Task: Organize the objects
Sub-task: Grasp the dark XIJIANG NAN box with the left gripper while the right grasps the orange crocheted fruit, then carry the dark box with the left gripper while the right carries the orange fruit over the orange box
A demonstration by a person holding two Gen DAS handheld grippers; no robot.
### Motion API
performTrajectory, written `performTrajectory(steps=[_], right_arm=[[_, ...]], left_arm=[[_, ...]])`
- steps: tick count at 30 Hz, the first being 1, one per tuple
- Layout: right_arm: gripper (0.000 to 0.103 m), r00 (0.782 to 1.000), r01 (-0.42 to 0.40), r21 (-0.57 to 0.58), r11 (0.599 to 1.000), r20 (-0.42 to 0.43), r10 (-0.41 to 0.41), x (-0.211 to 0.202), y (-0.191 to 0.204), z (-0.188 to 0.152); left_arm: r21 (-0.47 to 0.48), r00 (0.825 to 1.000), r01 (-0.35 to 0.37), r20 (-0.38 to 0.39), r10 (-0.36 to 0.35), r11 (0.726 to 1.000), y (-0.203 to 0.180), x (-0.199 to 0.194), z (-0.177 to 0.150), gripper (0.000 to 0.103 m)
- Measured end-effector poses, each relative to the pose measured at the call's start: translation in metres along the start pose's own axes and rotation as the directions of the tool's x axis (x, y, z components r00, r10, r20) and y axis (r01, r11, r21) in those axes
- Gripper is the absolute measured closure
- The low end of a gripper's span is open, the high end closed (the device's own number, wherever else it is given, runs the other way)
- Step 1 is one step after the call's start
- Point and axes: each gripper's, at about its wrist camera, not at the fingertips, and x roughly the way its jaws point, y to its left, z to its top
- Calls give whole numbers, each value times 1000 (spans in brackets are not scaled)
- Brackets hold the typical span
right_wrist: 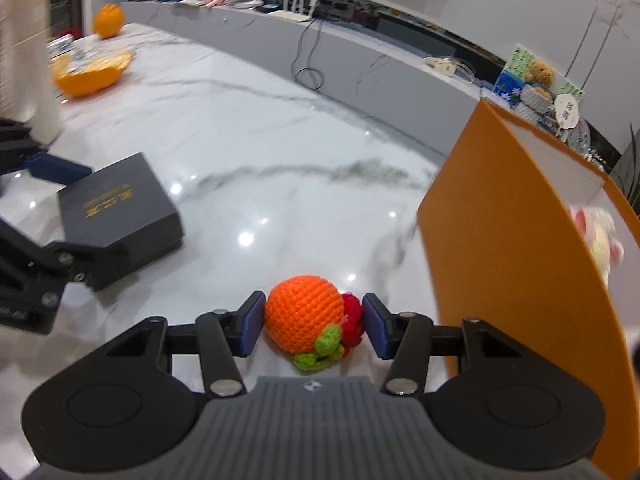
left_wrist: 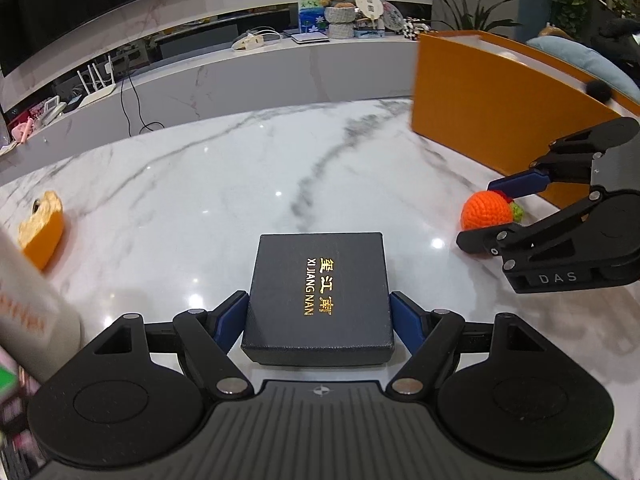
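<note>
A dark blue gift box with gold lettering (left_wrist: 318, 280) sits between the blue pads of my left gripper (left_wrist: 319, 304), which press on its two sides. From the right wrist view the same box (right_wrist: 120, 208) is low over the marble table (right_wrist: 280, 140) in the left gripper (right_wrist: 90, 216); whether it touches the table I cannot tell. My right gripper (right_wrist: 314, 322) is shut on a crocheted orange toy with red and green parts (right_wrist: 300, 314), one pad on each side. The left wrist view shows this toy (left_wrist: 484, 212) in the right gripper (left_wrist: 480, 211), close to the tall orange box.
A tall open orange box (right_wrist: 500, 240) stands at the table's right, with something plush inside (right_wrist: 596, 232). Orange peel (right_wrist: 92, 74) and a whole orange (right_wrist: 108, 20) lie far left. A white carton (left_wrist: 24, 300) stands beside my left gripper. A low media shelf runs behind the table.
</note>
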Motion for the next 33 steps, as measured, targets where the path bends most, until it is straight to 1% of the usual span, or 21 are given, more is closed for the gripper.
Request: performTrajectory(steps=[5,11,14,16,18,21,24,25,26,27,29,33], right_arm=[[48,997,-64,17,998,-46,65,-31,13,-25],[48,993,-85,14,996,-84,86,-51,26,-42],[46,993,-90,9,996,-81,90,-55,28,-45],[41,993,-93,15,996,-77,94,-55,28,-46],[41,992,-94,27,995,-84,96,-52,26,-46],[39,992,-85,41,996,-94,89,-47,24,-46],[38,988,-106,85,991,-103,114,-43,19,-45],[40,986,-112,97,989,-109,122,-42,17,-44],[44,984,-122,108,987,-116,134,-41,16,-43],[46,982,-133,117,984,-118,147,-41,15,-42],[47,980,-140,121,983,-123,154,-42,14,-41],[47,979,-162,133,978,-102,176,-48,11,-36]], left_arm=[[5,1000,8,1,-8,1000,-22,-29,-27,15],[-6,999,-27,42,27,1000,-41,-54,-55,14],[11,996,-51,74,50,999,-50,-54,-59,12],[48,995,-72,67,69,996,-55,-47,-57,11],[65,995,-81,66,76,995,-57,-43,-56,11],[31,996,-68,54,66,997,-53,-35,-55,10],[-54,999,-24,44,27,998,-43,-31,-57,10],[-82,999,-8,36,11,997,-40,-30,-56,10],[-101,999,2,35,1,995,-37,-30,-56,12],[-108,999,1,34,3,994,-37,-32,-56,12],[-116,999,7,34,-3,993,-36,-35,-56,13],[-136,998,24,54,-17,990,-36,-45,-53,14]])
